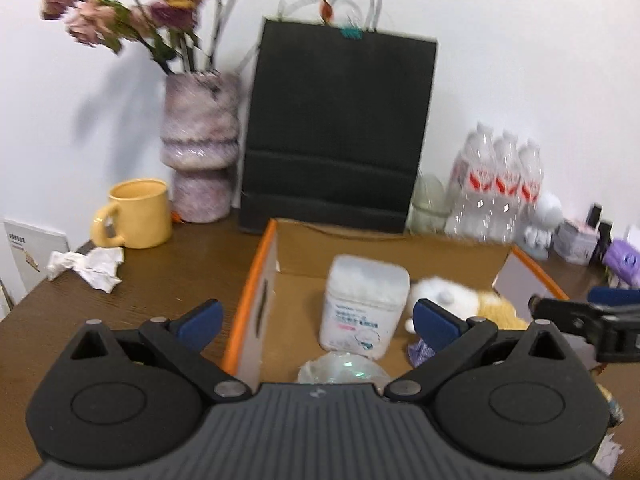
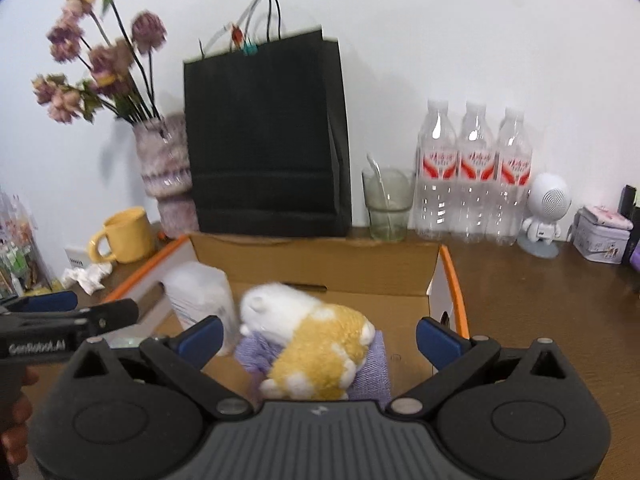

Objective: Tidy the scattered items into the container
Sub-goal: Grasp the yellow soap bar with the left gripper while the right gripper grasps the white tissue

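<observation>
Big open box (image 2: 434, 268) on the table (image 1: 168, 280). Inside: white tub (image 1: 362, 306) at 11 o'clock, plush (image 2: 316, 350) in the middle on purple cloth (image 2: 374, 368). Crumpled paper (image 1: 86, 266) out at 9 o'clock by the mug (image 1: 138, 213). Left gripper (image 1: 318, 320) and right gripper (image 2: 318, 334) above, fingers wide apart, holding nothing.

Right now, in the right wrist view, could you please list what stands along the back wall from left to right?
Yellow ceramic mug → mottled pink vase of dried flowers → black paper shopping bag → clear drinking glass → three clear plastic water bottles → white robot figurine → pale square tin.
</observation>
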The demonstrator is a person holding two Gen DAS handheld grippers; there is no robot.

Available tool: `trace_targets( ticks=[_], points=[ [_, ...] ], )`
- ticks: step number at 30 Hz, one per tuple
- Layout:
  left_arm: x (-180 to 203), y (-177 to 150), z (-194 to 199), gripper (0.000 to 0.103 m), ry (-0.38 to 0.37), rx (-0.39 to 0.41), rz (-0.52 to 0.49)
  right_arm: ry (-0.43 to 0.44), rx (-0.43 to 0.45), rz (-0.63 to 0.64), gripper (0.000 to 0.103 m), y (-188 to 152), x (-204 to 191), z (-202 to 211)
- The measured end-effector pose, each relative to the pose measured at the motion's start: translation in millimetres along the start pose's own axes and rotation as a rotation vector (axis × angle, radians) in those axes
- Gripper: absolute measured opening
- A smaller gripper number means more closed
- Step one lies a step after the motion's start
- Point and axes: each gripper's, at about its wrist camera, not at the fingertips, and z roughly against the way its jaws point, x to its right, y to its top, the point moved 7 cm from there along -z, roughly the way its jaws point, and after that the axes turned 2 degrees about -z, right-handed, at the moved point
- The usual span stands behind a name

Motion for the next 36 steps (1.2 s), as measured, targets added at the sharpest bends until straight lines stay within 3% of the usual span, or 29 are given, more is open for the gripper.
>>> trace_targets(
  ticks=[10, 21, 29, 36],
  points=[
    [-30.8, -21.3, 48.3, 0.103, 0.016, -0.023, -0.012, -0.038, 0.005, 0.003, 0.103, -24.7, 6.6, 56.3],
    [-45.6, -73.5, 87.2, 0.103, -0.013, -0.083, -0.024, -0.073, -0.053, -0.049, 0.103, -97.6, 17.4, 91.8],
    [-41.8, -83.5, 76.5, 0.103, -0.029, -0.114, -0.041, -0.084, -0.089, -0.038, 0.1, -112.0, 14.2, 87.2],
    [-39.3, -77.8, 44.6, 0.099, -0.023, -0.133, -0.11, -0.072, -0.124, -0.049, 0.087, -114.7, 12.2, 70.1]
  ],
)
